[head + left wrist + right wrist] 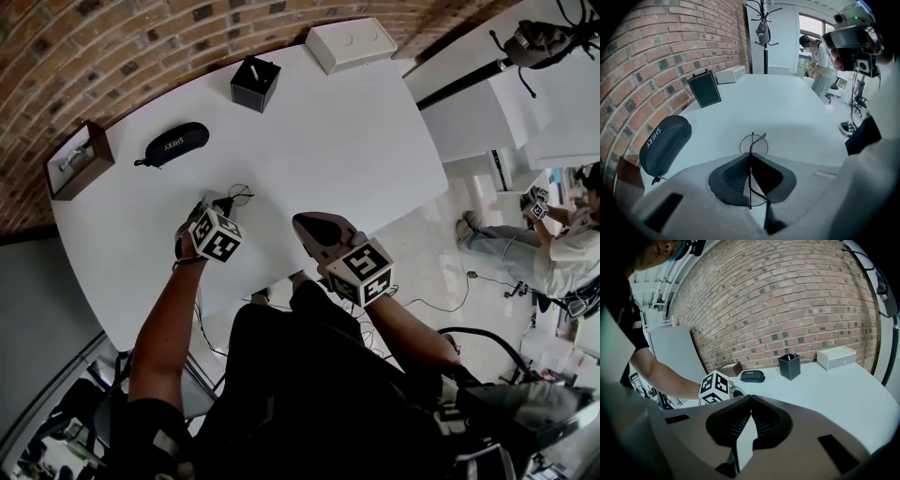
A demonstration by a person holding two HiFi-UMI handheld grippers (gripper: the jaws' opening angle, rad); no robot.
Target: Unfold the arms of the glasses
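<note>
Thin black wire glasses (753,142) are pinched edge-on between the jaws of my left gripper (751,156), which is shut on the frame. One round lens rim sticks out past the tips, just above the white table (787,108). In the head view the glasses (240,194) show ahead of the left gripper (217,205), near the table's front left. My right gripper (303,223) hovers over the table's near edge to the right, about a hand's width from the glasses. In its own view the right gripper (750,400) is shut with nothing between the pads.
A black zipped glasses case (175,143) lies beyond the left gripper. A black pen holder (255,83) and a white box (352,43) stand at the far edge by the brick wall. A brown box (81,159) sits at the left end. Another person (562,246) sits far right.
</note>
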